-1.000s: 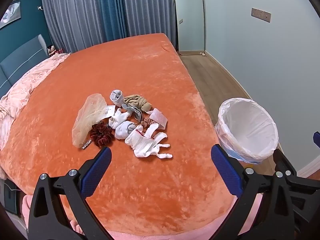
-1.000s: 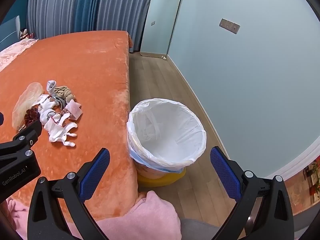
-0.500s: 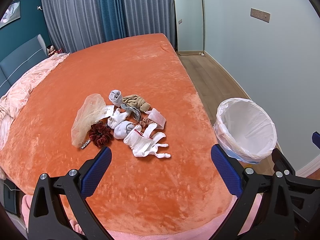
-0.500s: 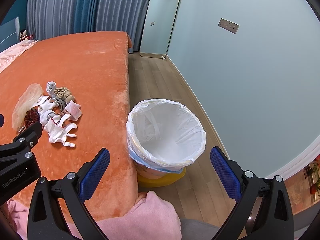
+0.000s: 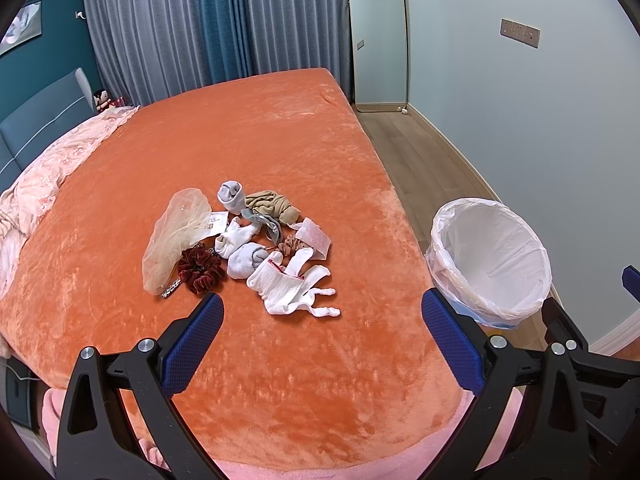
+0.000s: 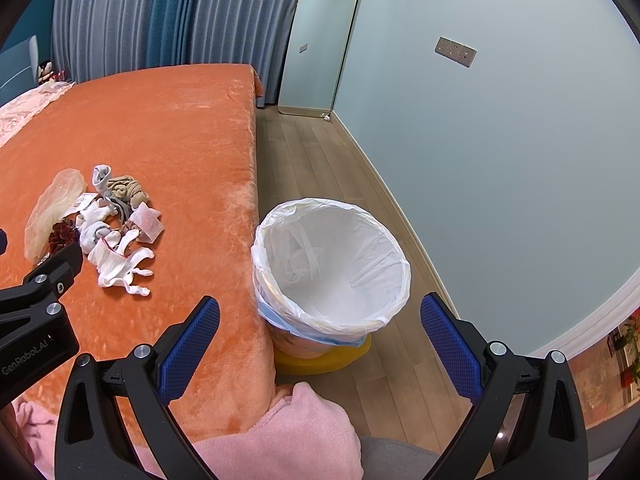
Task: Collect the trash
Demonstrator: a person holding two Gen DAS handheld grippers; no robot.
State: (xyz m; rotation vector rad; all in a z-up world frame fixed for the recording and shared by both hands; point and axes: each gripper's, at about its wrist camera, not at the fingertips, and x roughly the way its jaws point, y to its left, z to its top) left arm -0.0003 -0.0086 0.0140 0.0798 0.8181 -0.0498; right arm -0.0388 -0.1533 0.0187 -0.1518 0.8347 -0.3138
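Both your tools are spread wide and hold nothing: the left tool [image 5: 320,340] hangs over the bed's [image 5: 280,140] near edge, the right tool [image 6: 320,340] above the lined bin [image 6: 384,248] on the floor beside the bed. The trash, a crinkly plastic bag [image 5: 176,236], a paper slip [image 5: 214,222] and a clear wrapper [image 5: 314,236], lies mixed with socks [image 5: 288,288] mid-bed. It's light, limp and probably slippery, so pinch a bunched fold.

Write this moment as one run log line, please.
left tongs: open, empty | right tongs: open, empty | pile: on bed | bin: beside bed
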